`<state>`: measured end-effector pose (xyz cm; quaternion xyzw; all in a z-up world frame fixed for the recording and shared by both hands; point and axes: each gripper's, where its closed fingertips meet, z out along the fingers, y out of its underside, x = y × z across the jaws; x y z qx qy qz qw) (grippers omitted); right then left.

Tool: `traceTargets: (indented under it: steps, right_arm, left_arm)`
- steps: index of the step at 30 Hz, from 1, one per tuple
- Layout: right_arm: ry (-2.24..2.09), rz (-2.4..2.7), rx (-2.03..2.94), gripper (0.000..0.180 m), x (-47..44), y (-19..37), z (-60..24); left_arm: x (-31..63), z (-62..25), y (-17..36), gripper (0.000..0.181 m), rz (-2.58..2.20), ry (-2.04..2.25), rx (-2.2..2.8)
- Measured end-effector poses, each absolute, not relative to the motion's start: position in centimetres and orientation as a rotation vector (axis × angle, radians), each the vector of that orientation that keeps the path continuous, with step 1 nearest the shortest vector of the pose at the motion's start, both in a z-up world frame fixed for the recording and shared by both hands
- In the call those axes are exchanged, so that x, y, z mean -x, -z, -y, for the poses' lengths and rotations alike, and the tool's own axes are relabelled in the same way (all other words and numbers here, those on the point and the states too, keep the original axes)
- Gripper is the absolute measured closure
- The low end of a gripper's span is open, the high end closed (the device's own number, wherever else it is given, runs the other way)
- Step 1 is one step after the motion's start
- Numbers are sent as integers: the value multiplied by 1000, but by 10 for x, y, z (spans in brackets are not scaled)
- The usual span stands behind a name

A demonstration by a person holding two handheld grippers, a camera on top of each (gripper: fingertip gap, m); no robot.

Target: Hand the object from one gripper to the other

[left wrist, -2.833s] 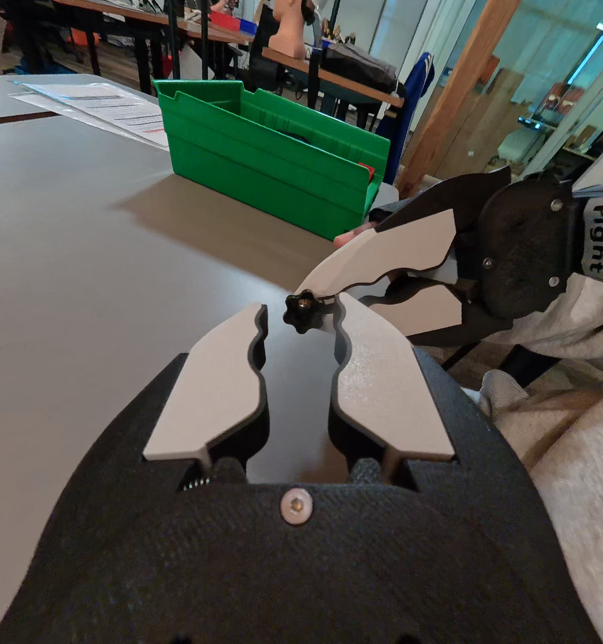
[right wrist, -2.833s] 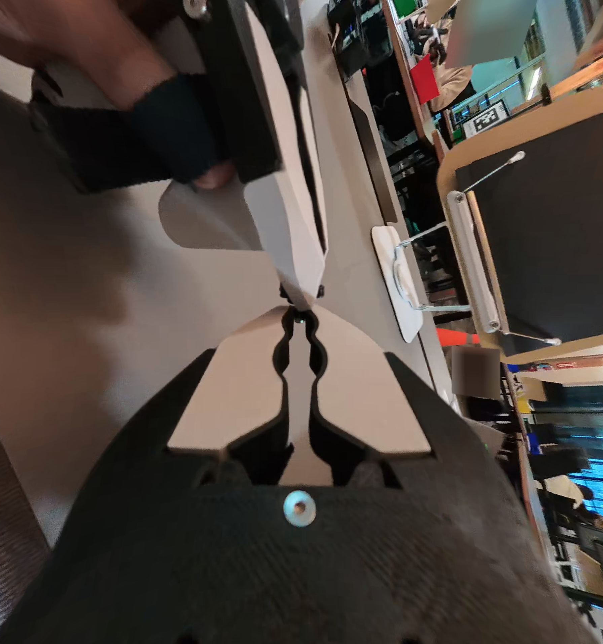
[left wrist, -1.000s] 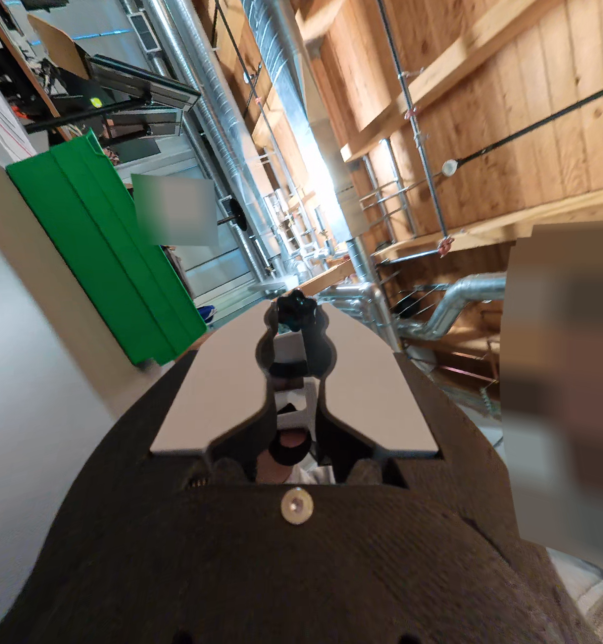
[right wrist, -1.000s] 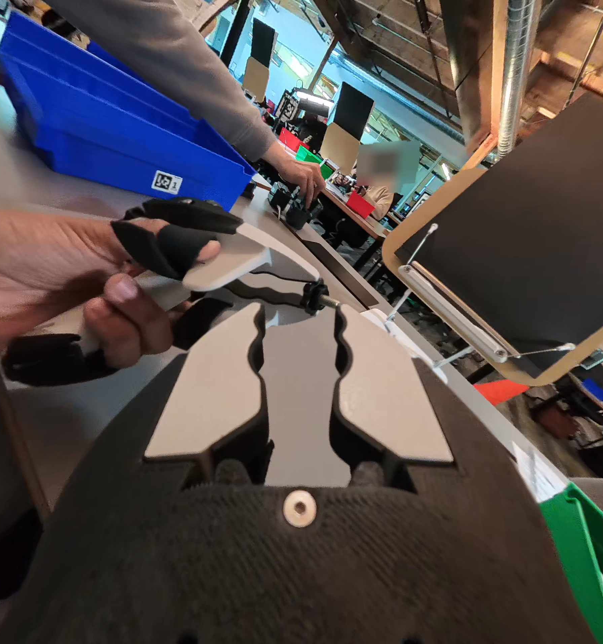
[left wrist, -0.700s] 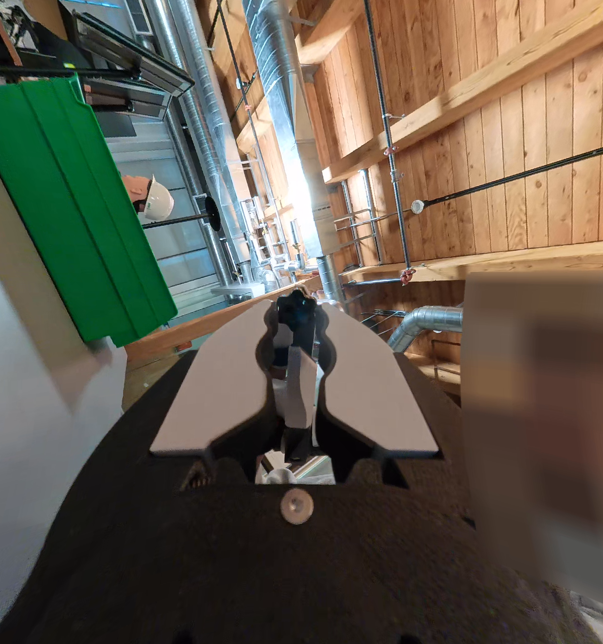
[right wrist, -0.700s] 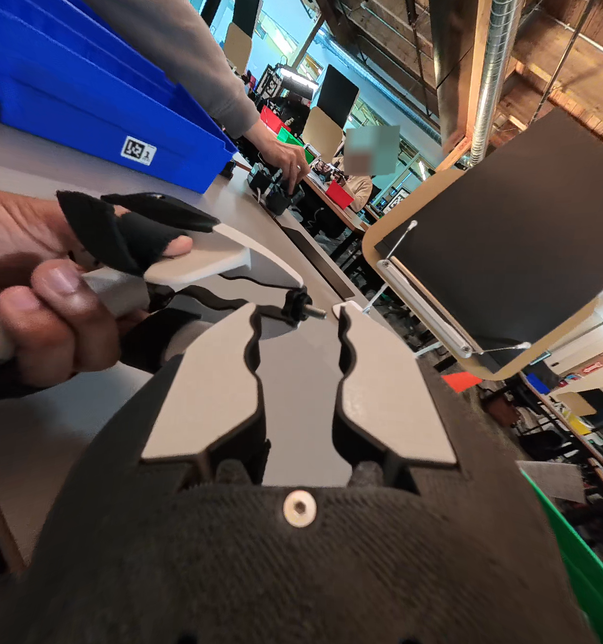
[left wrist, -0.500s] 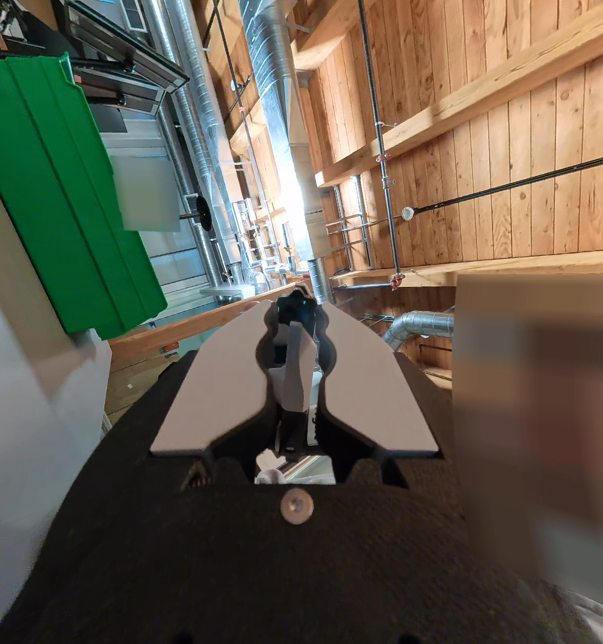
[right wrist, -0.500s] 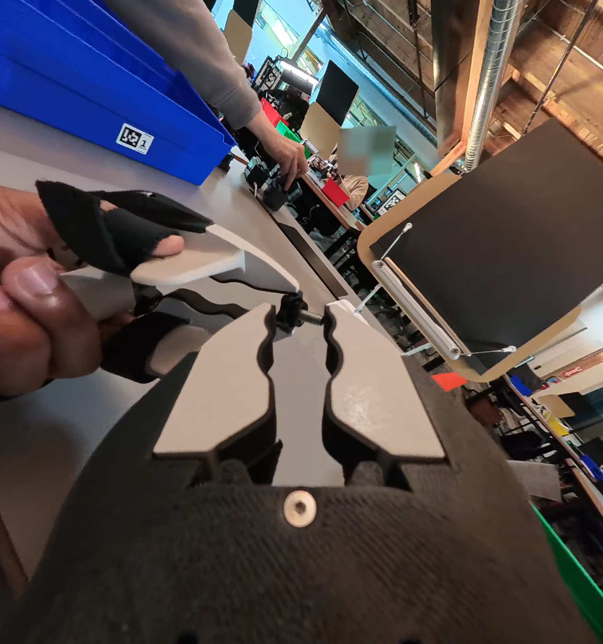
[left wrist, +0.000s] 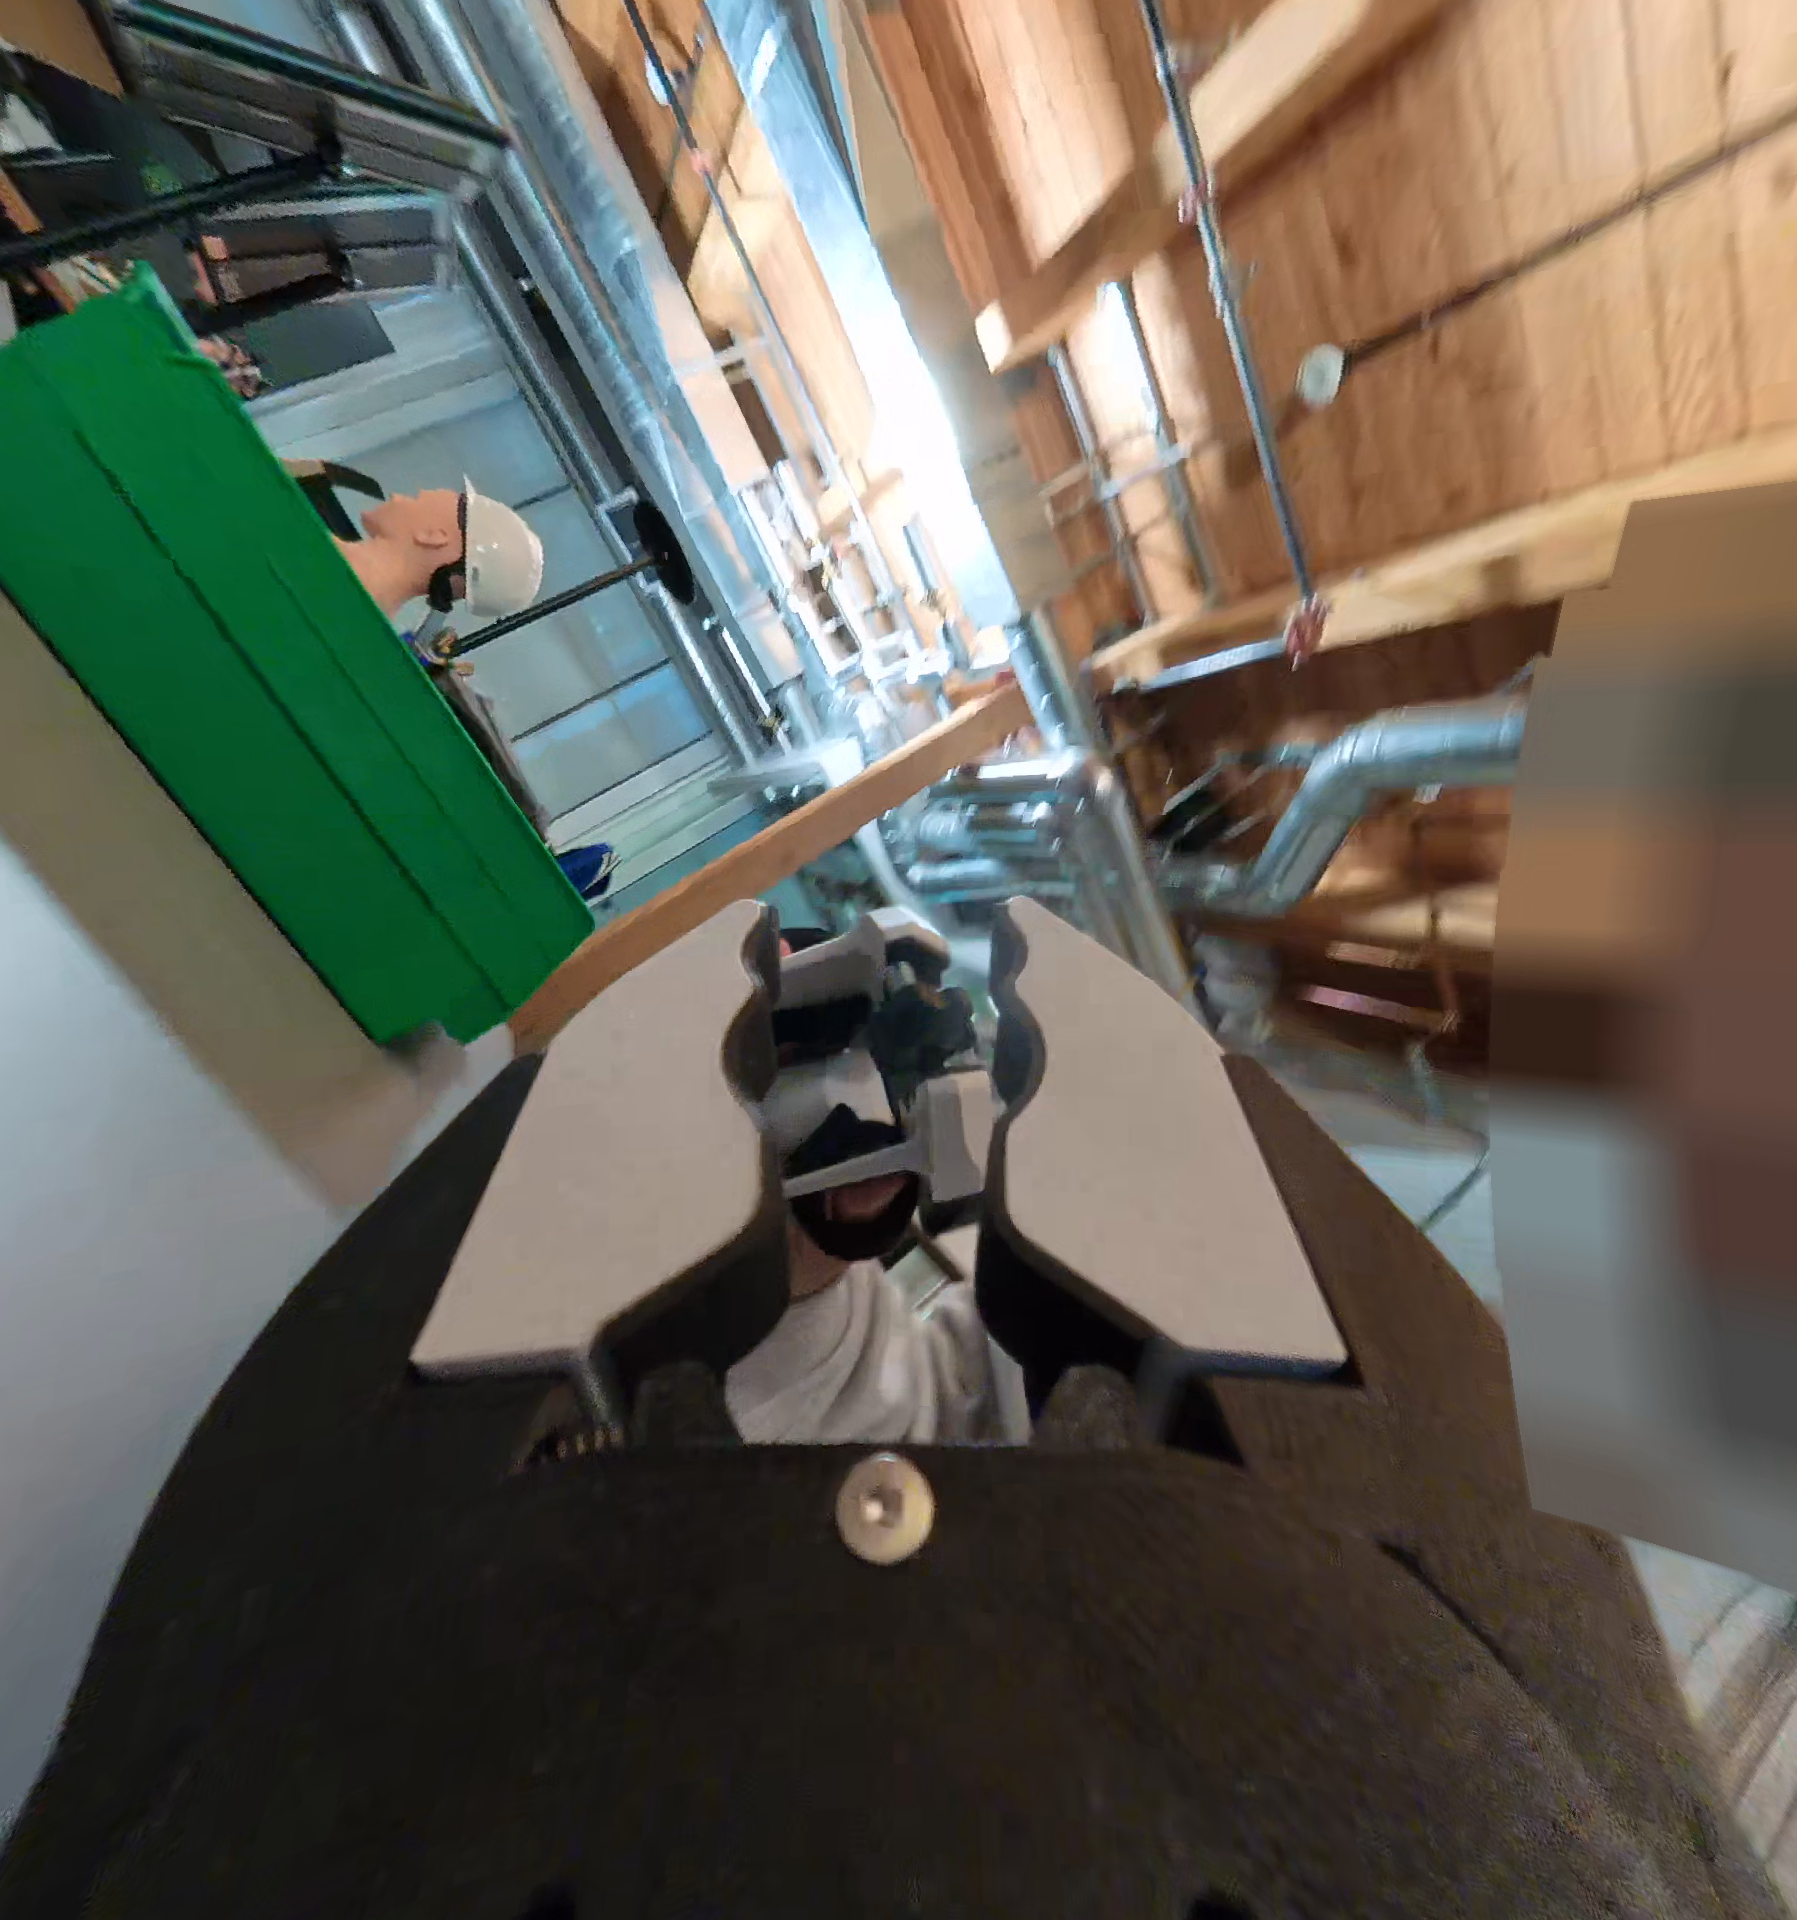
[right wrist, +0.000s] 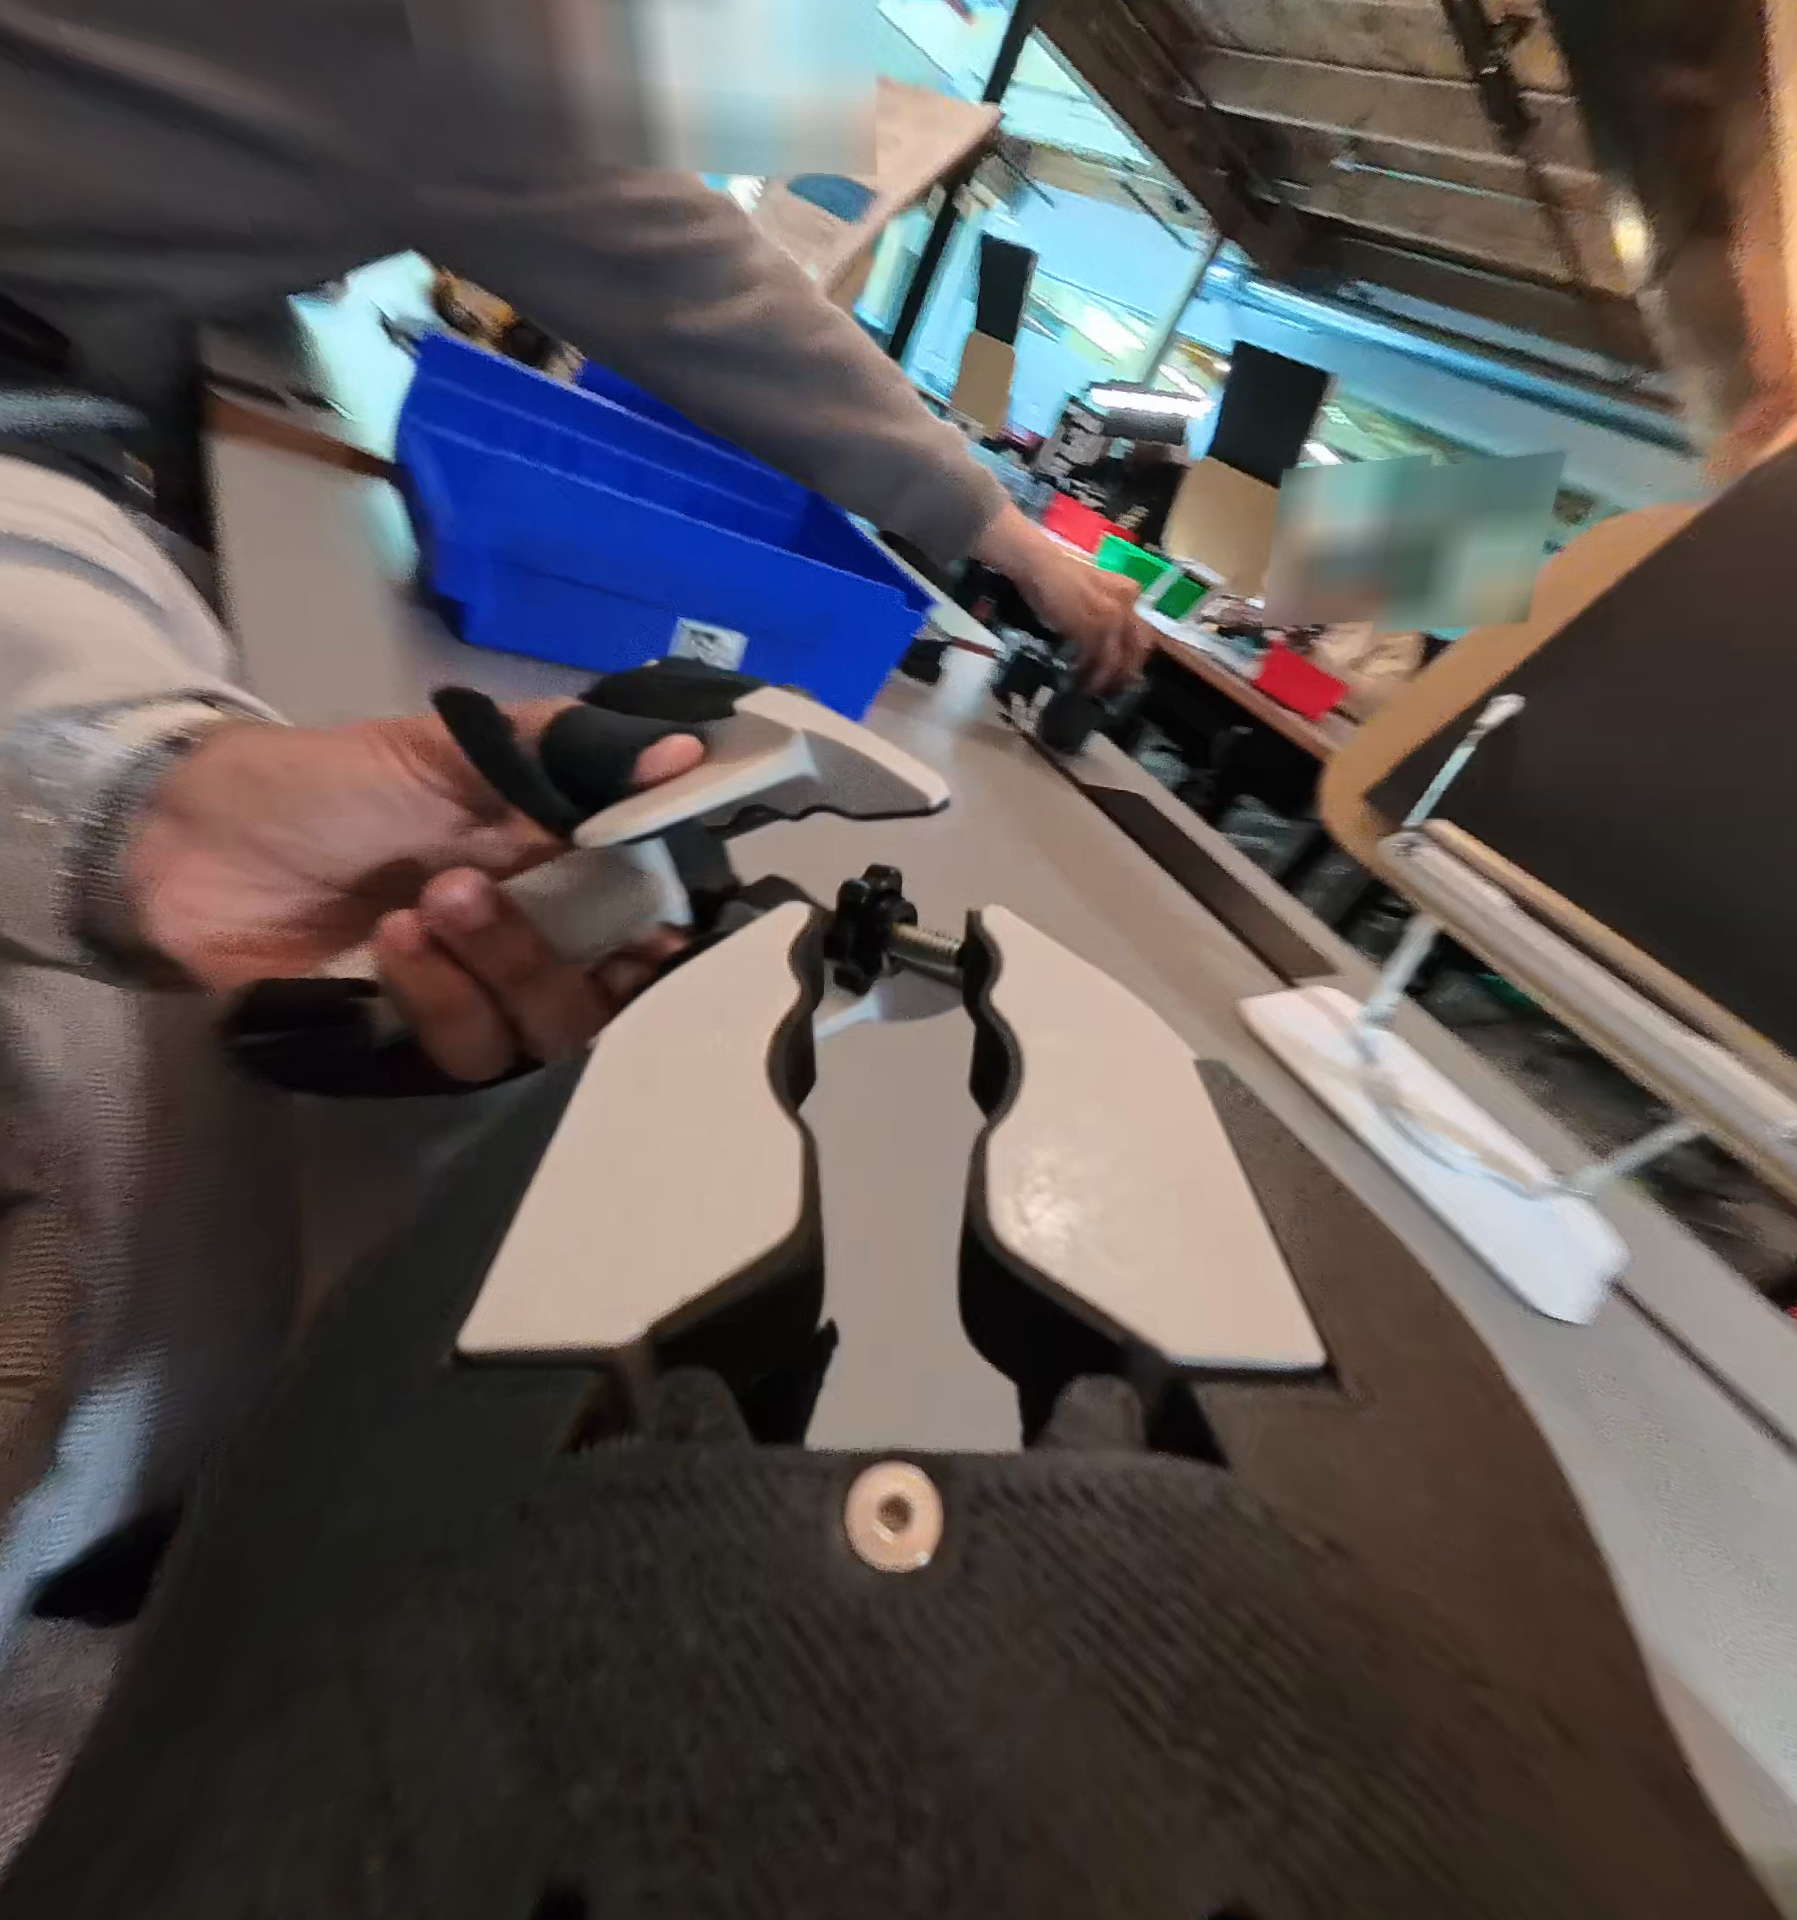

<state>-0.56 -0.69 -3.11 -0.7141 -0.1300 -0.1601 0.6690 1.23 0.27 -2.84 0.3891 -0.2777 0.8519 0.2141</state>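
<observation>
The object is a small black star knob with a threaded metal shaft. My right gripper is shut on it; the knob and shaft span the gap between the fingertips, held above the grey table. My left gripper is open and empty. In the left wrist view the knob shows between and beyond its fingers, held in the other gripper. In the right wrist view a hand holds the left gripper at the left, one of its fingers above the knob and apart from it.
A green bin stands on the table in the left wrist view. In the right wrist view a blue bin sits behind, another person's arm reaches across the table, and a white stand base carries a black board at the right.
The left gripper held the knob; the right gripper has closed on its shaft. The left gripper has now opened and drawn slightly back from it.
</observation>
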Motion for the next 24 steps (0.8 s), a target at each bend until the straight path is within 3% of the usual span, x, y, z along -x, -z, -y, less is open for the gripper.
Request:
traceTargets:
  steps: [1,8,24]
  right_arm:
    - [279,277,1599,153,6,31,9]
    - [-210,107,1466,154,1,12,24]
    - [-616,63,1433,154,16,20,19]
  left_arm:
    - [-10,-2,25,143,862,-2383,-1041]
    - [8,10,20,157,1456,-2413,-831]
    - [21,25,19,166,1461,-2382,-713]
